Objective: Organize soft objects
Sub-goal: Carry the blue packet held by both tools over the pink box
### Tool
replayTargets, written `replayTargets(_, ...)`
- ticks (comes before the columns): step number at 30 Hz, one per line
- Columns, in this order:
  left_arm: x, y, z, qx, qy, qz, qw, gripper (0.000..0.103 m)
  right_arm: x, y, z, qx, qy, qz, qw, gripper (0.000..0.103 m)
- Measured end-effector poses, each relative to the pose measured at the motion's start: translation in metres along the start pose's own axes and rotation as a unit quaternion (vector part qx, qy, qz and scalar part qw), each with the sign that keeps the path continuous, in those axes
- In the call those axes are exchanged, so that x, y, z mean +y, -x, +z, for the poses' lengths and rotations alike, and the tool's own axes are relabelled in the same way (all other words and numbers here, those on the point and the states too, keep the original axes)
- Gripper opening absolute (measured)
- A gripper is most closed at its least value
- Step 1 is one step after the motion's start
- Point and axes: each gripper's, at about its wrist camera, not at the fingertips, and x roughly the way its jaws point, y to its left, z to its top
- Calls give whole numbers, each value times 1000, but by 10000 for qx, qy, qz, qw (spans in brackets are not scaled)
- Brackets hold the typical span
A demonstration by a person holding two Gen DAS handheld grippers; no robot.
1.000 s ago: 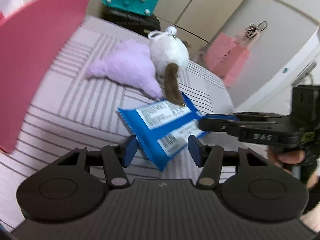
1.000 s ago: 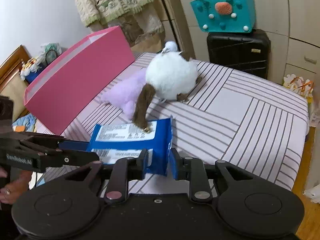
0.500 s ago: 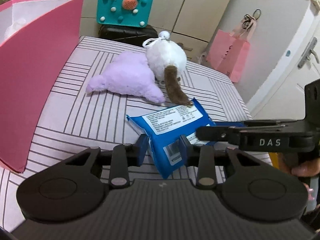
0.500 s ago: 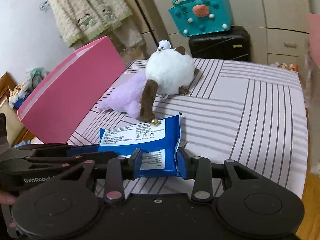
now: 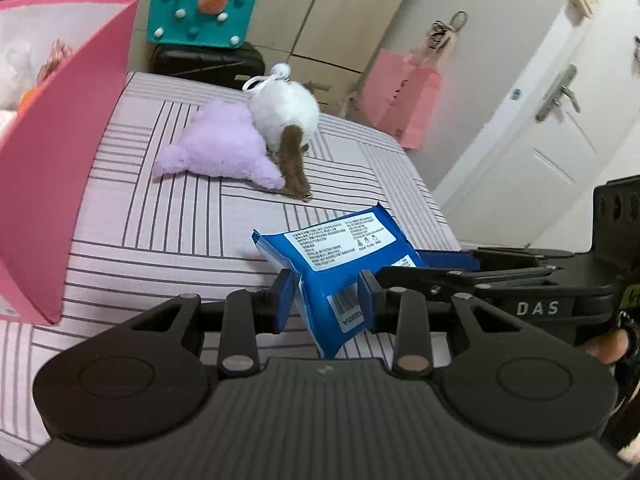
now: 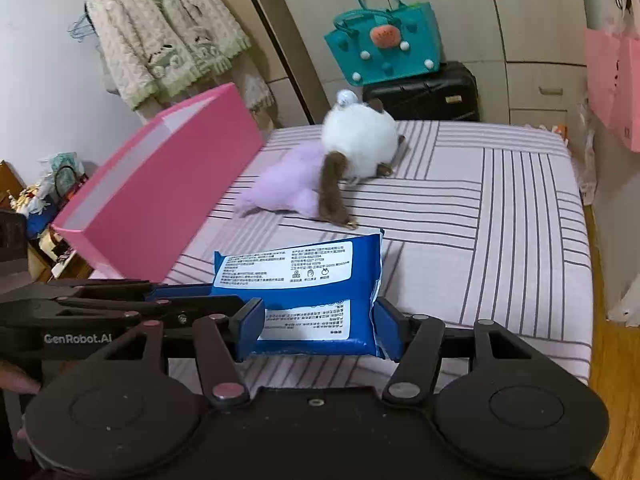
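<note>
My left gripper (image 5: 324,300) pinches the blue wipes pack (image 6: 304,292) above the bed (image 6: 500,216) while the right gripper's (image 6: 320,330) fingers have just been spreading around it, so that one-ended hold may let it sag or slip.

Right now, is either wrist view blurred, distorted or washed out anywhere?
Left wrist view: fisheye bends the door; pink box and white plush are slightly smeared; blue pack label is sharp. Right wrist view: wardrobe lines bow; white plush is soft; the image corners are dark.

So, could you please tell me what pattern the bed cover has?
The bed cover is pale pink with blocks of dark stripes, clearest in the right wrist view.
</note>
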Motion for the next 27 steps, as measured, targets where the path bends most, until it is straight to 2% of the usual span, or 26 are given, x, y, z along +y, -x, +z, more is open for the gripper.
replayTargets(3,-8,13,-3,60,-383,89,9992,33,8,13,-3,23,29,127,9999,66)
replayTargets(7,-12,32,-9,37,-527,-33,9986,33,23,30,-10,-32,177,85,9998,64)
replayTargets(9,-12,43,-11,-3,-560,-80,9984,33,30,38,-11,-83,248,19,9997,55)
replayTargets(11,-11,54,-11,-74,-614,-95,9980,33,37,46,-11,-105,279,37,9995,52)
replayTargets(19,14,98,-9,-166,-496,-391,9979,33,72,65,-17,-385,466,377,9975,51)
replayTargets(22,22,115,-7,-218,-479,-406,9978,33,88,66,-11,-448,598,403,9964,45)
replayTargets(24,27,126,-5,-245,-501,-345,9979,33,102,65,-7,-459,793,313,9953,36)
replayTargets(27,34,139,1,-288,-491,-252,9981,33,118,63,5,-474,873,367,9944,33)
